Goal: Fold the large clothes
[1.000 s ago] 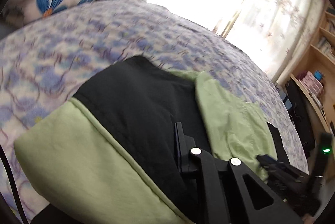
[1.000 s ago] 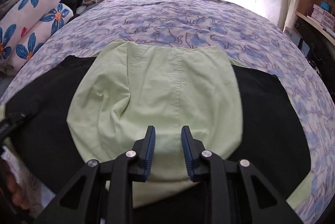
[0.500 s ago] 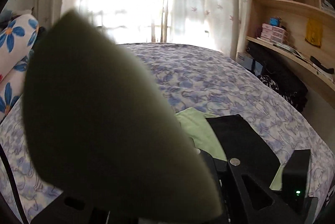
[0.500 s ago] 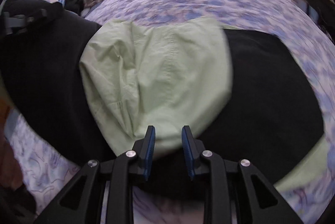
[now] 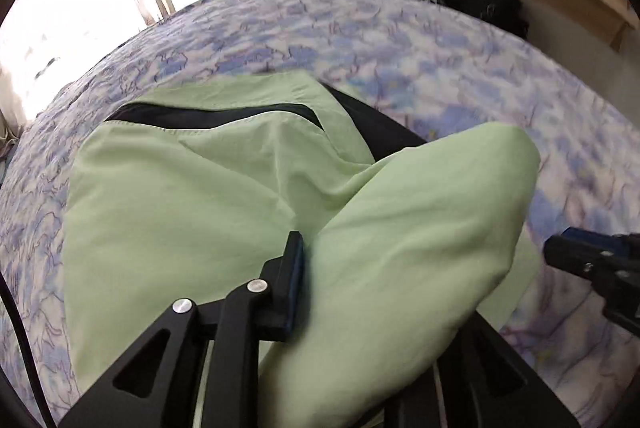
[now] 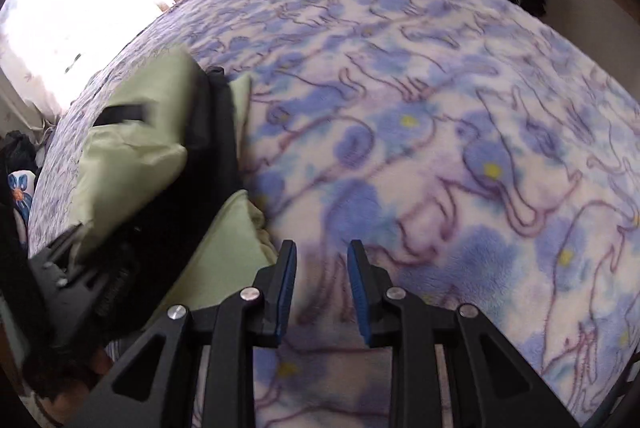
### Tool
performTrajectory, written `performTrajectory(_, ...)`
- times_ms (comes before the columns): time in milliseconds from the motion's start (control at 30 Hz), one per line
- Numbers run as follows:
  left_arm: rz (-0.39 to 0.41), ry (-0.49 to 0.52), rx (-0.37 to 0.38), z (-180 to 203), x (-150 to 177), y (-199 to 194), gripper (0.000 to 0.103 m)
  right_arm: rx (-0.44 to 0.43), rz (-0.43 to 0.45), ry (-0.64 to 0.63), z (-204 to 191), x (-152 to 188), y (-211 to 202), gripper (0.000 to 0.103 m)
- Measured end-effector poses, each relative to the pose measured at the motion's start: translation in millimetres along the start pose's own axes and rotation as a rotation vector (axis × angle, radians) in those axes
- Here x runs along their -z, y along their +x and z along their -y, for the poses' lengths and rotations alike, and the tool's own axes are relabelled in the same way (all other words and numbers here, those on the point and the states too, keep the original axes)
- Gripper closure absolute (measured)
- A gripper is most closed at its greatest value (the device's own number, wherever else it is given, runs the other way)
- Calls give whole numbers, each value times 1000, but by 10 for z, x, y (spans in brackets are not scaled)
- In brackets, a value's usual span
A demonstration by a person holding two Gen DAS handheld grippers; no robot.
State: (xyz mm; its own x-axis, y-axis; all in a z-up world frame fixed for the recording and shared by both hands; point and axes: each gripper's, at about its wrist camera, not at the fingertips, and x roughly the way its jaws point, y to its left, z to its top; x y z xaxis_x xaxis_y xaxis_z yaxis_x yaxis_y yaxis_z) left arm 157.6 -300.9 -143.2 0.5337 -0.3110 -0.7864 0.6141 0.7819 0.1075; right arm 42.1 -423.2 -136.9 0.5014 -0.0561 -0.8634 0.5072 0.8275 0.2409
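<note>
1. Left wrist view: garment [image 5: 192,208] lies on bed [image 5: 460,68], one flap folded over; more folds likely remain.
2. Left gripper [image 5: 320,268], jaws just opening, cloth still between them.
3. Right gripper [image 6: 322,292] spread, empty.

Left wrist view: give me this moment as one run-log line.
left gripper: jaws just opening, green garment fold between | right gripper: open, empty, above floral blanket

light: daylight through curtains [image 5: 100,8] at 10 o'clock, totally blown out
blur: smeared bedspread [image 6: 440,148]
edges: heavy fisheye bend
</note>
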Motion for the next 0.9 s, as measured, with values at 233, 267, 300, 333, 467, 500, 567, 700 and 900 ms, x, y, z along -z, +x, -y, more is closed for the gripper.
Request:
performTrajectory(233,3,-27,147,-92,38,-493,19,-44,17,-38,-75,-10,-17,76)
performTrajectory(267,9,-31,154,-124,57,-589,19,-51,26,-36,-84,-40,-36,76)
performTrajectory(300,15,-41,159,-164,74,-684,19,-58,36,-34,-97,-72,-73,76)
performTrajectory(333,29,-60,158,-217,83,-798,19,-68,43,-36,-108,-98,-108,76)
performTrajectory(467,71,-177,70,-613,259,-1085,16,-133,100,-40,-161,-233,-346,55)
performTrajectory(500,64,-209,38,-737,329,-1093,16,-159,104,-45,-184,-262,-385,52)
performTrajectory(567,39,-258,-12,-947,439,-1050,16,-235,88,-58,-233,-356,-419,50)
performTrajectory(700,-50,-394,-44,-1331,741,-908,16,-326,-19,-119,-418,-571,-243,50)
performTrajectory(900,-73,-524,53,-1569,1015,-826,16,-336,-136,-193,-639,-646,121,50)
